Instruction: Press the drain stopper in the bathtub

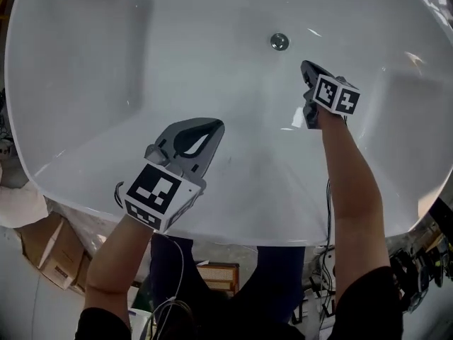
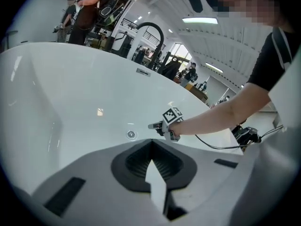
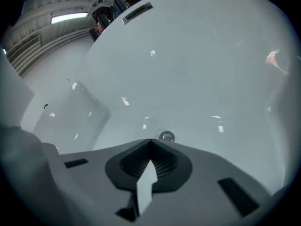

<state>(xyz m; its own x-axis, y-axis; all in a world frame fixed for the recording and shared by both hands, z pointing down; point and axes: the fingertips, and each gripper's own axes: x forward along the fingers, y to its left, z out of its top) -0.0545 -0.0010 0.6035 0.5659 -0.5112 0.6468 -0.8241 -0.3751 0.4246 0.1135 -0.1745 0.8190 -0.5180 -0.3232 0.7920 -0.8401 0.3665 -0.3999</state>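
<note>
Round chrome drain stopper (image 1: 279, 42) sits upper centre, on the white glossy bathtub (image 1: 106, 62) floor. Right claw (image 1: 306, 68) pressed together, empty, near it, not touching. Left claw (image 1: 212, 126) likewise, lower left. Risk: closed tip skids off slick metal.

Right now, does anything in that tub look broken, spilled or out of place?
Nothing stands out. The bathtub looks whole and unstained, its drain stopper sits in the floor, and the left gripper and right gripper are both shut and empty.
</note>
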